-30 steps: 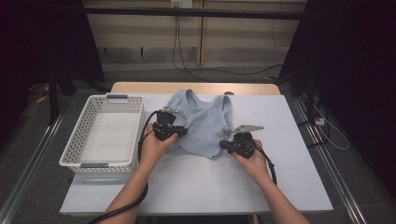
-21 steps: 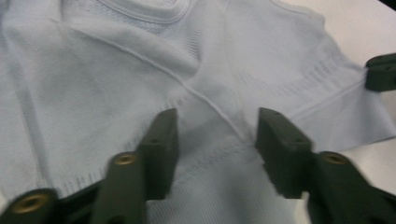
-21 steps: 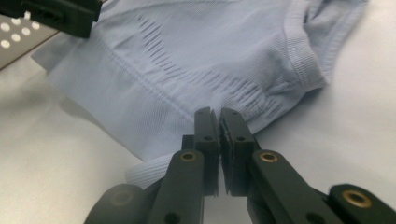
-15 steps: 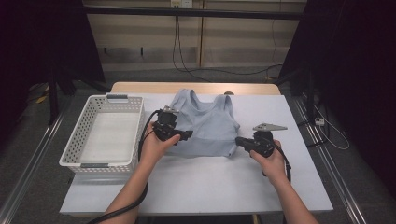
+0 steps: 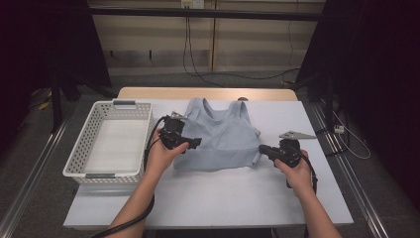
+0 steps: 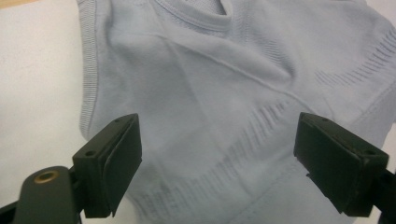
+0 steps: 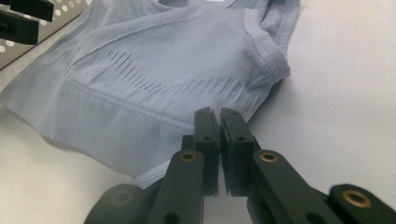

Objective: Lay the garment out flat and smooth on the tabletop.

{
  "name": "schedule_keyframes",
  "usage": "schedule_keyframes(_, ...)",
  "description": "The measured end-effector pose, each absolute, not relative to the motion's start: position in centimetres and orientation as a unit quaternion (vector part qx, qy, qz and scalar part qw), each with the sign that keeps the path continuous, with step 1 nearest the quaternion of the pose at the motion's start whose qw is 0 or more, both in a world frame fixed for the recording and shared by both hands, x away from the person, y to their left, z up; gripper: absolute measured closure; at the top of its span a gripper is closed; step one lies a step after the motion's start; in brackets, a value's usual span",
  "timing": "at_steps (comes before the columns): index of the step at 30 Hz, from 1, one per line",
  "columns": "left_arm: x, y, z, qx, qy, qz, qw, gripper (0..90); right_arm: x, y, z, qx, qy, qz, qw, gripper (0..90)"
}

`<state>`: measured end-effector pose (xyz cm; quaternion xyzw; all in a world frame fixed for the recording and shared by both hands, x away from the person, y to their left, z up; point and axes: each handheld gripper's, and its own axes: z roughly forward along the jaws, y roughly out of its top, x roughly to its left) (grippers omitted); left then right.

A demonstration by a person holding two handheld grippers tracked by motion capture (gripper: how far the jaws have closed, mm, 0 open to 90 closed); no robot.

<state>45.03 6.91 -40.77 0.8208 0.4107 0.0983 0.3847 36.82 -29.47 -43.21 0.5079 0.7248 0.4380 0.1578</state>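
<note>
A light blue sleeveless top [image 5: 220, 141] lies spread flat on the white table [image 5: 223, 203], neck toward the far side. My left gripper [image 5: 195, 143] hovers over the top's left side. Its jaws have just been opening and stand wide in the left gripper view [image 6: 217, 163], with the fabric [image 6: 201, 93] lying loose below them, unpinched. My right gripper [image 5: 262, 148] is at the top's lower right corner. In the right gripper view [image 7: 219, 121] its jaws are shut on the hem, and the fabric [image 7: 140, 70] stretches away from them.
A white perforated basket [image 5: 79, 161] stands empty at the table's left, close beside my left hand. Bare white table runs along the front and to the right of the top. A wooden strip edges the table's far side.
My right gripper moved to the right with the hem, drawing the crumpled top out flat. My left gripper stayed in place and its jaws opened, letting go of the fabric.
</note>
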Motion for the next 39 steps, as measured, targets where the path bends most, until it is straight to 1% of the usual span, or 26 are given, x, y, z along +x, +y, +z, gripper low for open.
schedule_keyframes(7, 45.1, 7.2, -40.9, 0.821, 0.416, 0.096, 0.379, 14.0, 36.5, -30.6, -43.2, 0.515, 0.719, 0.44, 0.158, 86.9)
schedule_keyframes(14, 45.0, 7.8, -41.1, 0.818, 0.426, 0.094, 0.375, 13.6, 36.4, -30.7, -43.2, 0.511, 0.726, 0.433, 0.156, 86.7)
schedule_keyframes(25, 43.4, 7.7, -41.8, 0.823, 0.428, 0.087, 0.363, 12.9, 35.6, -30.8, -43.8, 0.501, 0.742, 0.408, 0.178, 84.6)
schedule_keyframes(27, 43.1, 7.8, -41.9, 0.823, 0.428, 0.089, 0.362, 12.8, 35.2, -31.0, -43.6, 0.502, 0.74, 0.41, 0.18, 80.2)
schedule_keyframes(30, 42.9, 7.7, -42.0, 0.824, 0.428, 0.088, 0.362, 12.5, 34.9, -30.9, -43.5, 0.499, 0.742, 0.41, 0.182, 77.9)
schedule_keyframes(31, 42.8, 7.7, -42.0, 0.824, 0.426, 0.091, 0.362, 12.3, 34.4, -30.8, -43.5, 0.495, 0.746, 0.407, 0.18, 71.9)
schedule_keyframes(32, 42.8, 7.7, -42.0, 0.824, 0.426, 0.091, 0.362, 12.3, 34.4, -30.8, -43.5, 0.495, 0.746, 0.407, 0.18, 71.9)
schedule_keyframes(34, 42.7, 7.6, -42.0, 0.823, 0.425, 0.089, 0.365, 12.2, 33.9, -30.5, -43.5, 0.489, 0.752, 0.402, 0.182, 65.4)
schedule_keyframes(35, 42.6, 7.6, -42.0, 0.824, 0.424, 0.089, 0.365, 12.0, 33.5, -30.0, -43.6, 0.486, 0.759, 0.397, 0.175, 56.8)
schedule_keyframes(37, 42.4, 7.6, -42.0, 0.826, 0.422, 0.087, 0.363, 11.9, 33.2, -29.6, -43.9, 0.491, 0.761, 0.39, 0.165, 53.0)
schedule_keyframes(39, 42.2, 7.5, -42.1, 0.828, 0.419, 0.087, 0.363, 11.9, 33.1, -29.5, -44.2, 0.493, 0.762, 0.388, 0.161, 53.1)
